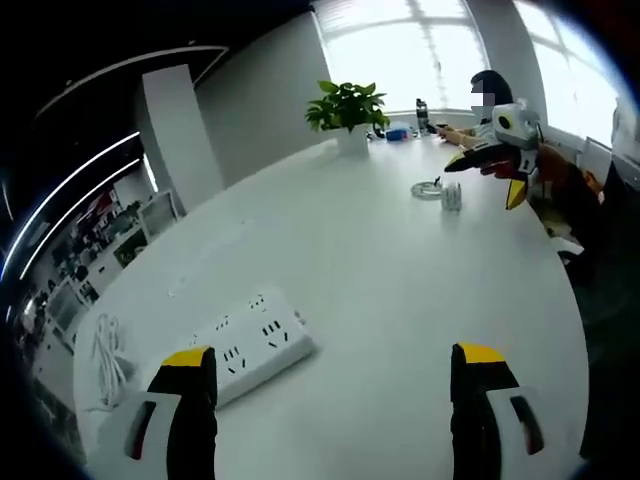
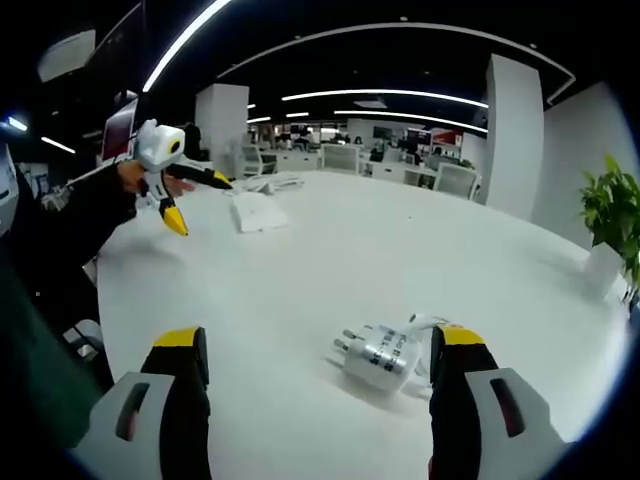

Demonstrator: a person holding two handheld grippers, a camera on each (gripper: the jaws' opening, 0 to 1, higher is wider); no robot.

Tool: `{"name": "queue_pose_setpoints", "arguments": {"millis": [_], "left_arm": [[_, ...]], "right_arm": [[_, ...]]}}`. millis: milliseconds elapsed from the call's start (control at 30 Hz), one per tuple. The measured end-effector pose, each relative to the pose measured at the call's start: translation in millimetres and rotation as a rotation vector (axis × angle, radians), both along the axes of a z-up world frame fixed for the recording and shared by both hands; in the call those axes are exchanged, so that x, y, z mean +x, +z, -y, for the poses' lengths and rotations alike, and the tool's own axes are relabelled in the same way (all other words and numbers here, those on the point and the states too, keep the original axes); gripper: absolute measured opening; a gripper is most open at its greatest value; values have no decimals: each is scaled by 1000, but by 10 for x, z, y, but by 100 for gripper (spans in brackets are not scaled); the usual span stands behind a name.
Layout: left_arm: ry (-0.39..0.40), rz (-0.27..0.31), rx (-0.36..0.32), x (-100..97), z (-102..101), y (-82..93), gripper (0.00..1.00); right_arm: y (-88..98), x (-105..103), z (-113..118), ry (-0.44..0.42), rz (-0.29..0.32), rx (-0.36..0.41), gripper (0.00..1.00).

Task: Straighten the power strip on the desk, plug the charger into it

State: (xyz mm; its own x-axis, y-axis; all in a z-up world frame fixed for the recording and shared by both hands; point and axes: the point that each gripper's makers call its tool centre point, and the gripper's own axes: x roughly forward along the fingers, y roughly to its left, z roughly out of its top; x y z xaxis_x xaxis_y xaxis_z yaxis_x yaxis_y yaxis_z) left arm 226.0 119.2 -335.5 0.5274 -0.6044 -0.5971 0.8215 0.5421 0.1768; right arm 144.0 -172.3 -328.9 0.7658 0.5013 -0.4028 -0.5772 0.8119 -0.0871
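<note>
A white power strip [image 1: 255, 341] lies skewed on the white desk [image 1: 370, 260], just ahead of my left gripper's [image 1: 335, 368] left jaw; its coiled white cord [image 1: 108, 352] trails off to the left. That gripper is open and holds nothing. The white charger [image 2: 378, 354] lies on its side with prongs pointing left, its cable [image 2: 425, 327] bunched behind it, between the open jaws of my right gripper [image 2: 318, 352], nearer the right jaw. Far across the desk the charger [image 1: 451, 195] and cable [image 1: 428, 188] lie below the right gripper [image 1: 498, 168]. The left gripper [image 2: 185, 200] hovers near the power strip [image 2: 257, 211].
A potted green plant [image 1: 347, 110] stands at the desk's far end by the window, with a bottle [image 1: 421, 113] and small items beside it. The plant [image 2: 612, 215] sits at the right edge. A person's sleeve [image 2: 70, 225] reaches in from the left. Office desks and chairs lie beyond.
</note>
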Motion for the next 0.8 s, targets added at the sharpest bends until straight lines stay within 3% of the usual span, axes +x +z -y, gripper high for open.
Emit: {"name": "queue_pose_setpoints", "arguments": {"millis": [200,400,800], "left_arm": [[-6,1,6,63,3,19,99],[12,15,59,149,-51,9,99],[-20,-1,54,179,19,8,99]], "right_arm": [[-2,13,14,-4,3,1,91],[-12,14,33,-6,6,6,91],[-11,37,26,-1,8,2,91]]}}
